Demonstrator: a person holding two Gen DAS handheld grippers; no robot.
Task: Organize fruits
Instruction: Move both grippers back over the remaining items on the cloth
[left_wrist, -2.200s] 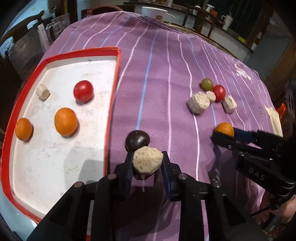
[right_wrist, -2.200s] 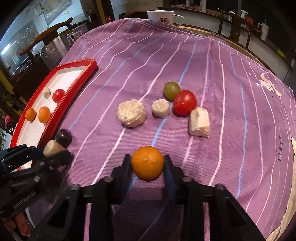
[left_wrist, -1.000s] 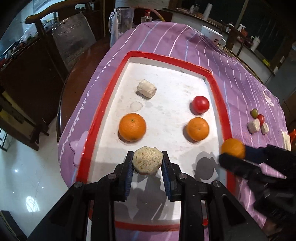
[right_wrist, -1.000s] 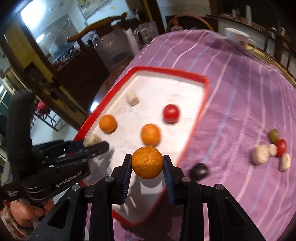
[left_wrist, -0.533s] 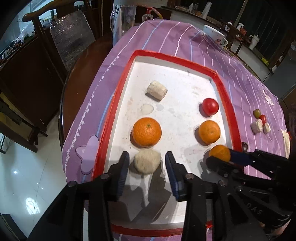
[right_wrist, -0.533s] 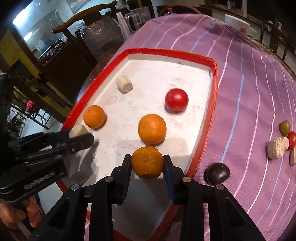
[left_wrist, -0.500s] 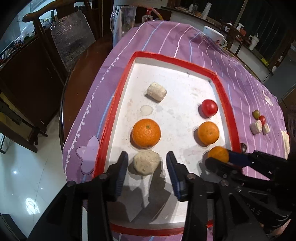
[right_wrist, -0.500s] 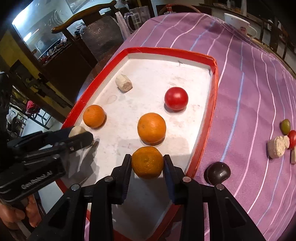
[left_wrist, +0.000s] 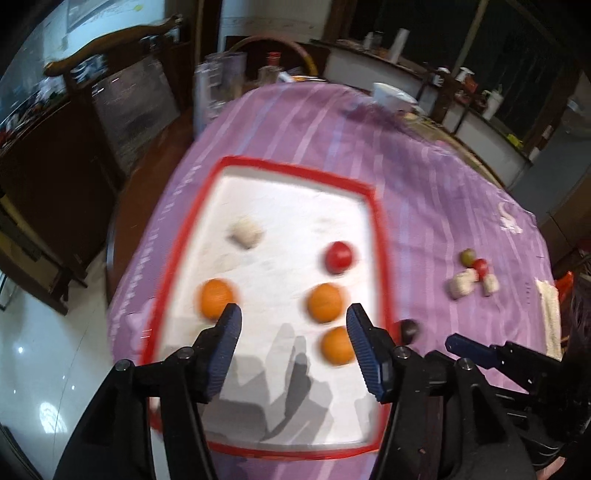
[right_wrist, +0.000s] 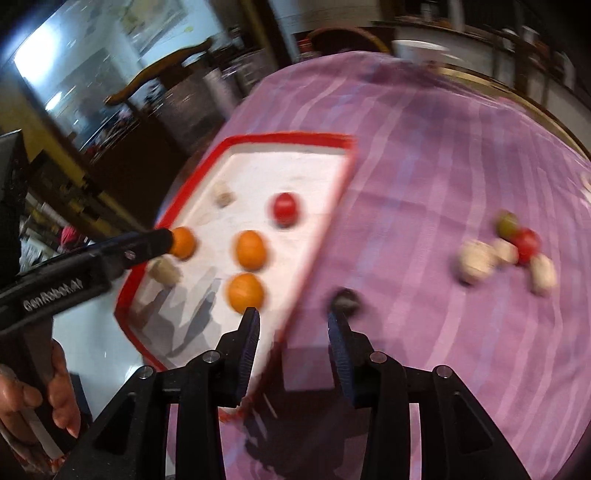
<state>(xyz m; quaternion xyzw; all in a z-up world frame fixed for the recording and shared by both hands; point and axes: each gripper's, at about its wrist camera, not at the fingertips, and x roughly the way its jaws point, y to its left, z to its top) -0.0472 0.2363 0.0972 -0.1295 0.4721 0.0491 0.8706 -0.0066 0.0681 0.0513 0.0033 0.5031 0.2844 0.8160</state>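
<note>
Both tongs empty, jaws opening — left tongs (left_wrist: 293, 317) and right tongs (right_wrist: 293, 321) over the red-rimmed tray (right_wrist: 325, 225). Dark plum (right_wrist: 345, 300) sits on the table just outside — probably smooth, rolls easily; grip across its middle.
</note>
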